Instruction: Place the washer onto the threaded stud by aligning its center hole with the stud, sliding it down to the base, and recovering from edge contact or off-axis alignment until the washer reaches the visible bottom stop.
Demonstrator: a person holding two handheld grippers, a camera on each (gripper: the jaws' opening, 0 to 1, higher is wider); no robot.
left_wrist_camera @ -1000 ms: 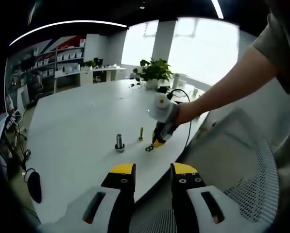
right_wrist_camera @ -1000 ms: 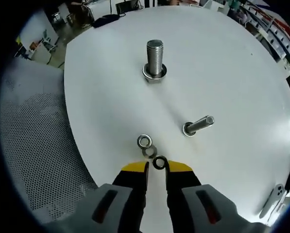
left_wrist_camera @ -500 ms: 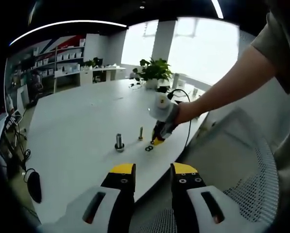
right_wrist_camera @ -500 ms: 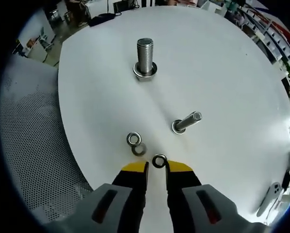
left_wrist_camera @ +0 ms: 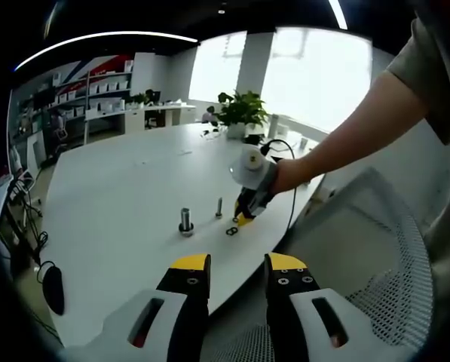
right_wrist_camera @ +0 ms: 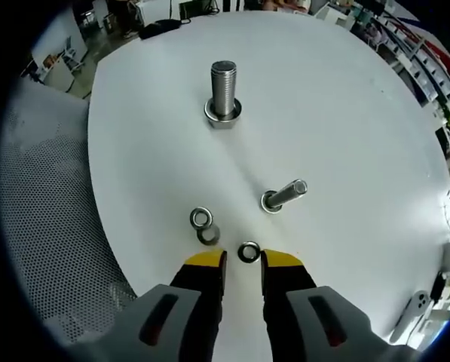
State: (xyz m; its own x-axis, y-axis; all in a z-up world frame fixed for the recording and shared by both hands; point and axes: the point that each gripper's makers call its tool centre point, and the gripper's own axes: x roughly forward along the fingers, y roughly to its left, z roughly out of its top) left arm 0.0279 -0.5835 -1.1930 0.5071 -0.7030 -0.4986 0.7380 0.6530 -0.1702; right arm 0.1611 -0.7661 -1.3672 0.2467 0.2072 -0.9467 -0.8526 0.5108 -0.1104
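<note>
Right gripper (right_wrist_camera: 242, 260) back from washer (right_wrist_camera: 248, 252)

Bright windows (left_wrist_camera: 307, 75) — white table (left_wrist_camera: 119, 188)

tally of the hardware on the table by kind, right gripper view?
Threaded studs: 2 (large, small)
Washers: 3 (two overlapping, one by the right tool)
Total: 5

No lettering is legible anywhere (distant shelves too blurred to read).
</note>
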